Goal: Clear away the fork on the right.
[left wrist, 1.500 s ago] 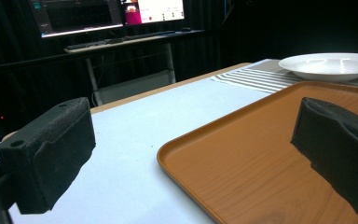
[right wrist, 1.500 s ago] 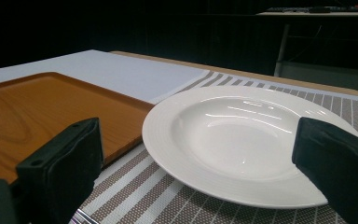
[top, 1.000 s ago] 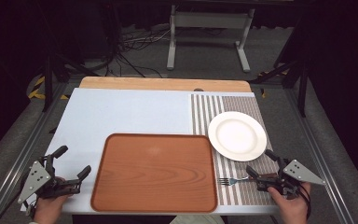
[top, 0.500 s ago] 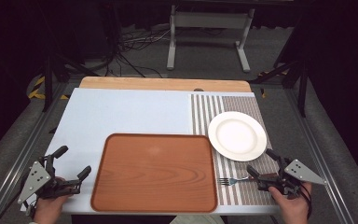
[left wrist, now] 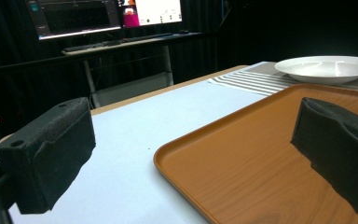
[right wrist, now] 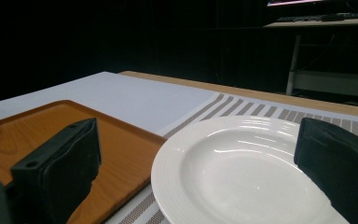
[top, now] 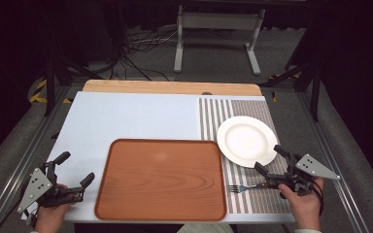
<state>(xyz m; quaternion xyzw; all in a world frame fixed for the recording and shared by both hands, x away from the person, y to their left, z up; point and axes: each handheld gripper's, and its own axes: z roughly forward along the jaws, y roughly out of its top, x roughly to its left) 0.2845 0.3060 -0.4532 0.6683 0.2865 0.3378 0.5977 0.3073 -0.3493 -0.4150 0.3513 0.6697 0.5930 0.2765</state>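
Just right of the tray (top: 161, 179), the right gripper (top: 271, 160) stands with jaws wide at the plate (top: 246, 140) edge, and a shallow bite may tip the plate onto the fork (top: 245, 187).

Right gripper (top: 273, 160) slightly nearer the plate (top: 246, 140), away from the fork (top: 243, 187).

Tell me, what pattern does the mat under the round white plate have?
The mat has grey and white stripes, clearest in the high view, under the round white plate.
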